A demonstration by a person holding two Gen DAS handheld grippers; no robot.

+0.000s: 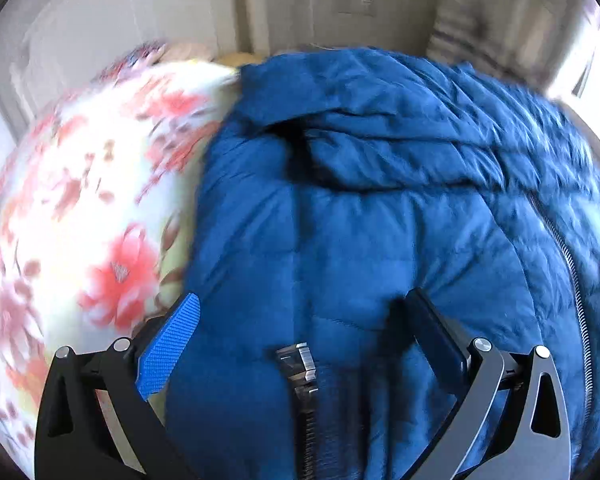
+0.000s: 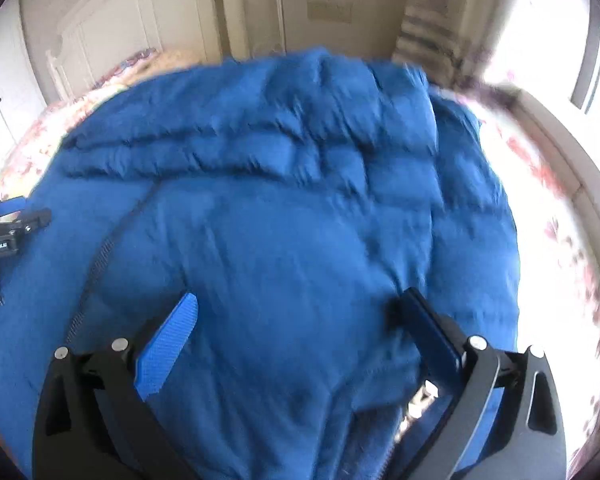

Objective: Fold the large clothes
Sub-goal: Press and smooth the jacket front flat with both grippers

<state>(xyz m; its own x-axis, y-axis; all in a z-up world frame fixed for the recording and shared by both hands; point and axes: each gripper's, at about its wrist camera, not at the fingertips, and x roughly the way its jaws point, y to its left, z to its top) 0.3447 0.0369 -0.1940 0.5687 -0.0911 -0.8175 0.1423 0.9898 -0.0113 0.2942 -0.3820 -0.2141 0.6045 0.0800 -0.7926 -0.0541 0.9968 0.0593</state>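
Note:
A large blue puffer jacket [image 1: 380, 220] lies spread on a bed with a floral sheet [image 1: 80, 208]. It fills the right wrist view [image 2: 280, 220] too. Its zipper [image 1: 576, 288] runs down the right side in the left wrist view. My left gripper [image 1: 304, 308] is open, its fingers wide apart just above the jacket's left part, near the jacket's edge. My right gripper [image 2: 300, 308] is open over the jacket's lower right part. The left gripper also shows at the left edge of the right wrist view [image 2: 8, 224].
A white headboard [image 2: 112, 20] and a pale wall stand behind the bed. A striped curtain [image 2: 428, 40] and a bright window [image 2: 572, 40] are at the right. The floral sheet [image 2: 560, 220] shows right of the jacket.

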